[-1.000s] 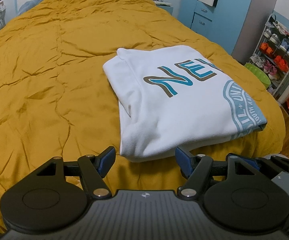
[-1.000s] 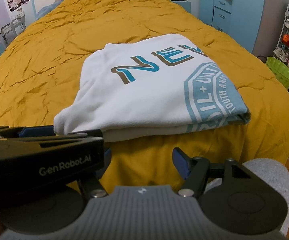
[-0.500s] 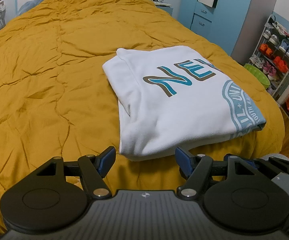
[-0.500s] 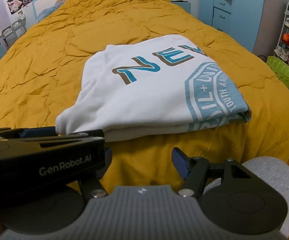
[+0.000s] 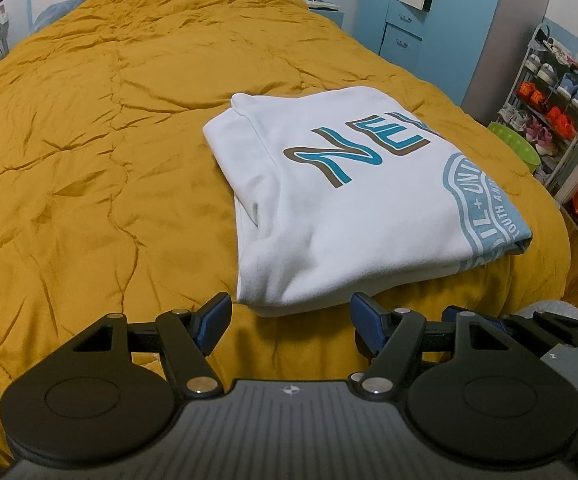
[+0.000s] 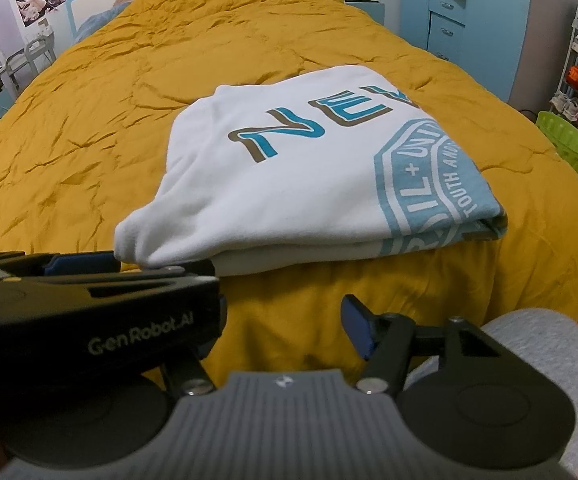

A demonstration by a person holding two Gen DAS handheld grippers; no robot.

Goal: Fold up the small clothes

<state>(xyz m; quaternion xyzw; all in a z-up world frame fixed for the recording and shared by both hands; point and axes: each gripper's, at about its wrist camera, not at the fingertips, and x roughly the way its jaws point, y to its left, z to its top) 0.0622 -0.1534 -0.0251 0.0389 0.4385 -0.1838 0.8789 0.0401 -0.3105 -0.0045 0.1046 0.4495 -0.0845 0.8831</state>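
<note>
A white sweatshirt [image 5: 353, 204] with blue and brown lettering lies folded in a flat rectangle on the mustard bedspread [image 5: 89, 160], near the bed's front right corner. It also shows in the right wrist view [image 6: 309, 184]. My left gripper [image 5: 291, 322] is open and empty, just short of the garment's near edge. My right gripper [image 6: 285, 320] is open and empty, in front of the garment's near edge. The left gripper's body [image 6: 89, 312] covers the right gripper's left finger.
The bedspread [image 6: 89, 120] stretches far back and left. A blue cabinet [image 5: 405, 28] and a shoe rack [image 5: 549, 104] stand to the right, with a green basket [image 6: 565, 140] on the floor. A grey-clad knee [image 6: 541, 360] is at the lower right.
Both views have drifted back very slightly from the sweatshirt. Both grippers stay open and the garment has not moved.
</note>
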